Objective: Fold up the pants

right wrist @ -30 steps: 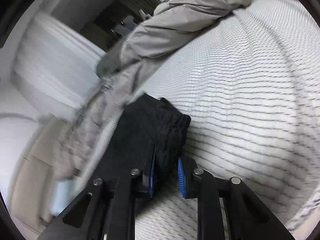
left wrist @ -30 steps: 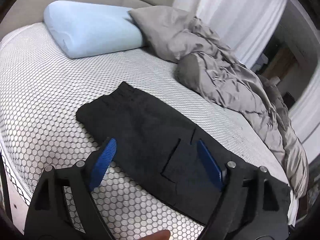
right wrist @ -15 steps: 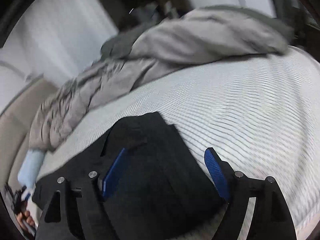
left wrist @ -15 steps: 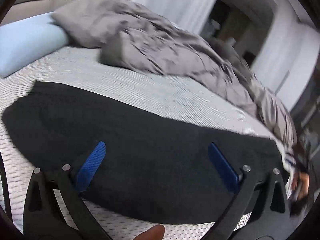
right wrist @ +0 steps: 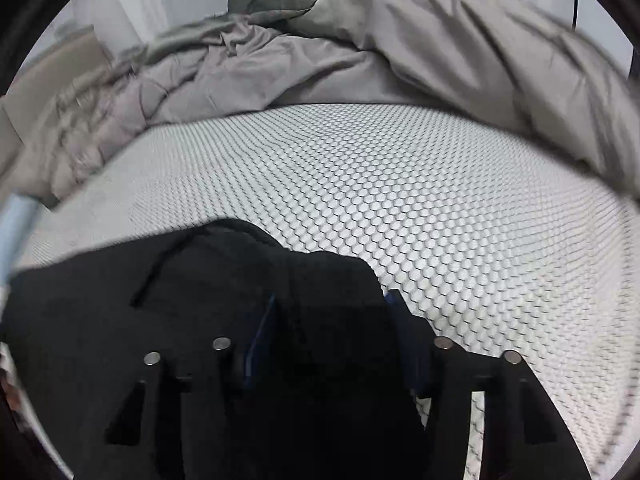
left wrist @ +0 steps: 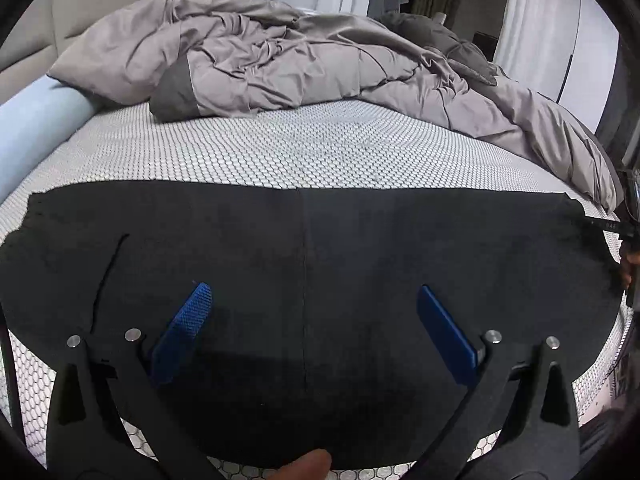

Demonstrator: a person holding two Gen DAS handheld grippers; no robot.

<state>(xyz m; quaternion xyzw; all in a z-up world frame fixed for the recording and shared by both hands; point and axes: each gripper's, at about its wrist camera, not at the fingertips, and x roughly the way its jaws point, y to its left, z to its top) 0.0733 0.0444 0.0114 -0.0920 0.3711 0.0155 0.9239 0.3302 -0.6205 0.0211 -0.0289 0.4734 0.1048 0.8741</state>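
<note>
Black pants (left wrist: 360, 248) lie flat in a long band across the honeycomb-patterned mattress (left wrist: 320, 148). My left gripper (left wrist: 313, 292) hovers over the middle of them near the centre seam, jaws wide open, nothing between the blue pads. In the right wrist view, one end of the pants (right wrist: 120, 312) is bunched up. My right gripper (right wrist: 334, 298) is closing on that raised fold, which fills the gap and touches both pads. The right pad is partly hidden by cloth.
A rumpled grey duvet (left wrist: 300, 52) (right wrist: 440, 40) is piled along the far side of the bed. A light blue pillow (left wrist: 32, 120) lies at the left. A hand (left wrist: 628, 264) shows at the right edge. Bare mattress (right wrist: 440, 220) lies between pants and duvet.
Both views swung and rolled level. The left gripper moved along the pants toward their middle and widened. The right gripper let go, opened wide, then narrowed around a fold at the pants' end.
</note>
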